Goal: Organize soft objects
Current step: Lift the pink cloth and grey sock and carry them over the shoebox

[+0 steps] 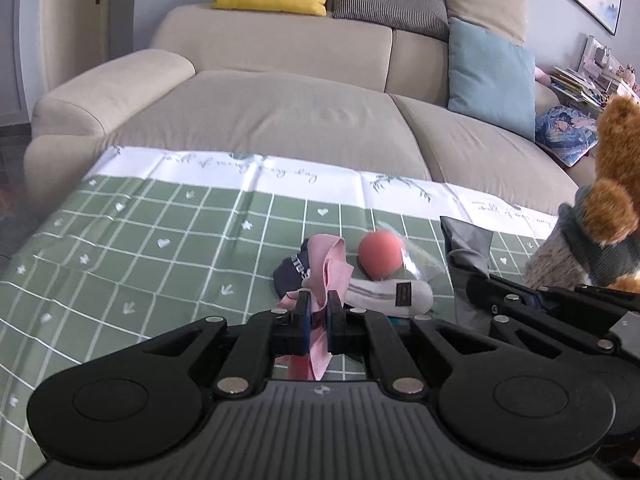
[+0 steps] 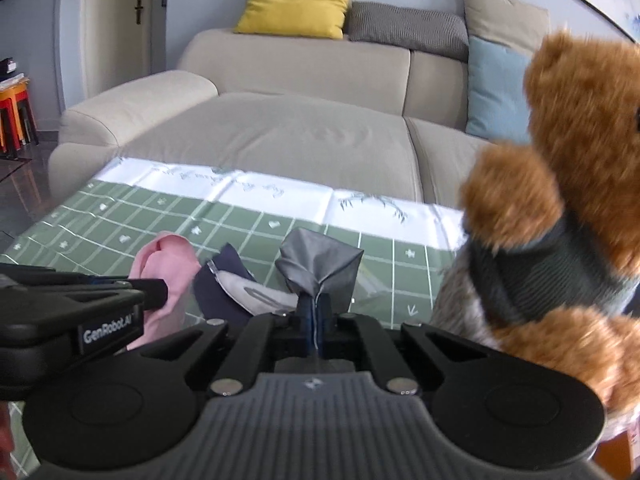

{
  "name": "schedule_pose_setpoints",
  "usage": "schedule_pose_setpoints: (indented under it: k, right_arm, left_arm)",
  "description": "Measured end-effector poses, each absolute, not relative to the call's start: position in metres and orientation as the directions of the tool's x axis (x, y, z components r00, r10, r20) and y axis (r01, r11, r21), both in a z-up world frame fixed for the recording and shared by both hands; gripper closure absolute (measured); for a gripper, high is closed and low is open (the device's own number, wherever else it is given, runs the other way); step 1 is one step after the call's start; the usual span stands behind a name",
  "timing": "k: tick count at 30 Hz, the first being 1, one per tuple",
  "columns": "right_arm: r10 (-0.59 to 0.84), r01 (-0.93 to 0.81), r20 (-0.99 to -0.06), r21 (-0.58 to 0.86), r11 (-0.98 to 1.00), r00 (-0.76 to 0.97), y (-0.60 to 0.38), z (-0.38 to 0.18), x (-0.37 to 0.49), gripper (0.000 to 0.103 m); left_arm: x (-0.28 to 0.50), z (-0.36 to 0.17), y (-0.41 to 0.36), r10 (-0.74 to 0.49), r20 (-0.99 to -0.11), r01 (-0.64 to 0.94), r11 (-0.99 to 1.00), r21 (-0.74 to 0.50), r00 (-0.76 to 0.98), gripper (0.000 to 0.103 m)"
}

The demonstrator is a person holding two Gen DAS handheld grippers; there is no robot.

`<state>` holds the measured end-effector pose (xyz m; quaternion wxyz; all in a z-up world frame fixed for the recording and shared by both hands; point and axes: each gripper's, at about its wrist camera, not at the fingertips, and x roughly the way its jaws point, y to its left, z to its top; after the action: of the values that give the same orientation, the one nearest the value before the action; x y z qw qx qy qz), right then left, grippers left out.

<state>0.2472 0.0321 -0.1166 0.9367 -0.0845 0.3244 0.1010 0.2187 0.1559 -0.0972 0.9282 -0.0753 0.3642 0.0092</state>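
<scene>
Progress looks slight, as far as I can judge: nothing sits in a sorted pile yet. My left gripper (image 1: pixel 318 312) has its fingers clamped on a pink cloth (image 1: pixel 328 276), which hangs bunched between them above the green checked tablecloth (image 1: pixel 160 240). My right gripper (image 2: pixel 316 316) is pinched tight on a fold of a grey cloth (image 2: pixel 320 266), lifted into a peak.

Other soft things lie loose near the middle of the tablecloth: a dark blue sock (image 1: pixel 294 270) touching the pink cloth, a white sock (image 1: pixel 392 294) just beside it, and a red ball (image 1: pixel 380 256) resting against the white sock, seemingly in clear wrap. A brown teddy bear (image 2: pixel 560 184) stands at the right edge.

Both cloths need a place, then the socks and ball; where they belong I cannot tell.
</scene>
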Motion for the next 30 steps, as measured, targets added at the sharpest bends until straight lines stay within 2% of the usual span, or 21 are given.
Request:
schedule_pose_setpoints:
  k: [11, 17, 30]
  right_arm:
    - [0.199, -0.28, -0.548, -0.067, 0.958, 0.812, 0.023, -0.052, 0.22, 0.103]
    - [0.232, -0.293, -0.508, -0.043, 0.955, 0.83, 0.005, -0.021, 0.204, 0.103]
    - [0.256, -0.289, -0.408, -0.02, 0.957, 0.877, -0.041, 0.04, 0.172, 0.103]
  left_arm:
    - [0.194, -0.031, 0.151, -0.029, -0.618, -0.051, 0.992, -0.111, 0.785, 0.096]
    - [0.183, -0.002, 0.146, -0.071, -0.584, -0.024, 0.988, -0.153, 0.809, 0.096]
    - [0.173, 0.056, 0.096, -0.079, -0.528, 0.058, 0.997, -0.057, 0.846, 0.096]
